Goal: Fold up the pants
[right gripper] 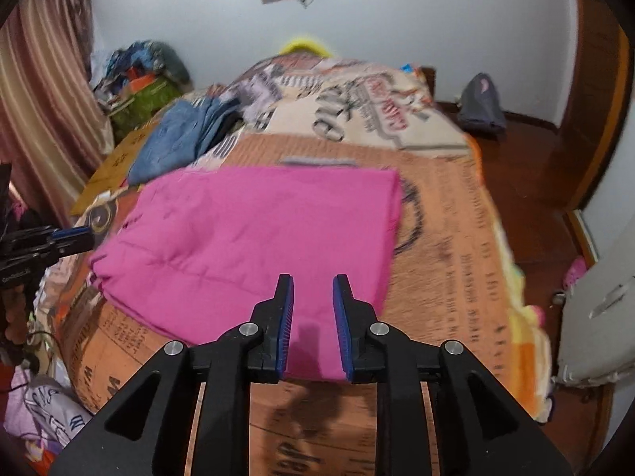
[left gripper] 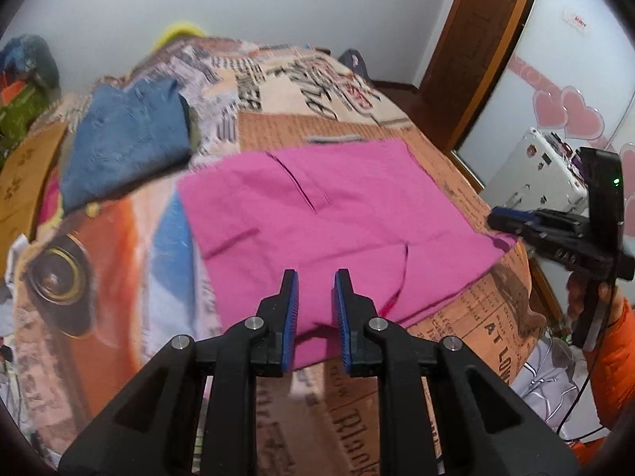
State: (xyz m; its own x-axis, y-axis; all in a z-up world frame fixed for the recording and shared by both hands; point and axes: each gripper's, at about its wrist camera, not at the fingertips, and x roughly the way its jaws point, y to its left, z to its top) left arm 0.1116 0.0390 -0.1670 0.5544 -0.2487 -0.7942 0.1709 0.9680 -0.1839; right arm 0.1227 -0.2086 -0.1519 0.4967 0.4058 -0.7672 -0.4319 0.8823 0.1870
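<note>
The pink pants (left gripper: 317, 218) lie folded flat on the patterned bed cover (left gripper: 456, 317); they also show in the right wrist view (right gripper: 258, 238). My left gripper (left gripper: 315, 277) is open and empty, hovering over the pants' near edge. My right gripper (right gripper: 313, 281) is open and empty above the near edge of the pants. The right gripper also shows in the left wrist view (left gripper: 500, 220) at the pants' right corner, and the left gripper shows in the right wrist view (right gripper: 79, 236) at the left.
Folded blue jeans (left gripper: 127, 142) lie on the bed at the far left. A grey bag (right gripper: 482, 105) sits on the wooden floor by the door. A white appliance (left gripper: 535, 174) stands right of the bed. Clutter piles up at the far left wall (right gripper: 139, 79).
</note>
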